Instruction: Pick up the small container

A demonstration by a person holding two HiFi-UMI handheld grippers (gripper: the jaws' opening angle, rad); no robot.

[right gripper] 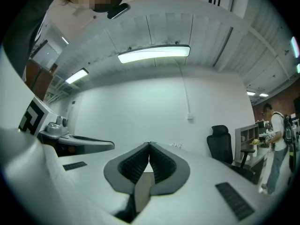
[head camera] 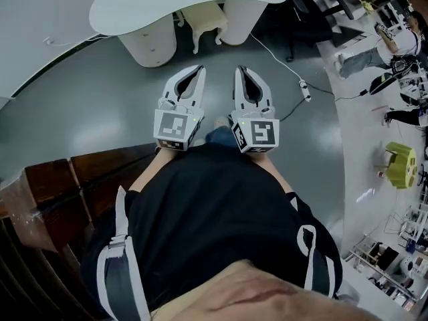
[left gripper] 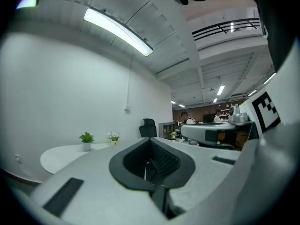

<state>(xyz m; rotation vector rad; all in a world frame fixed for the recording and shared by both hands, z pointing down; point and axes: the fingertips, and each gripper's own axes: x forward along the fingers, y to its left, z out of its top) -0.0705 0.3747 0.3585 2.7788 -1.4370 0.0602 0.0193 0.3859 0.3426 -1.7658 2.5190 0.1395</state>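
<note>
Grey floor fills the view ahead; no small container shows. Left gripper and right gripper sit abreast, jaws clenched empty.

**No legible writing in view**

The marker cube of the left gripper and that of the right gripper show only black-and-white square patterns, no letters or digits. Elsewhere, any print is too small to make out.
</note>
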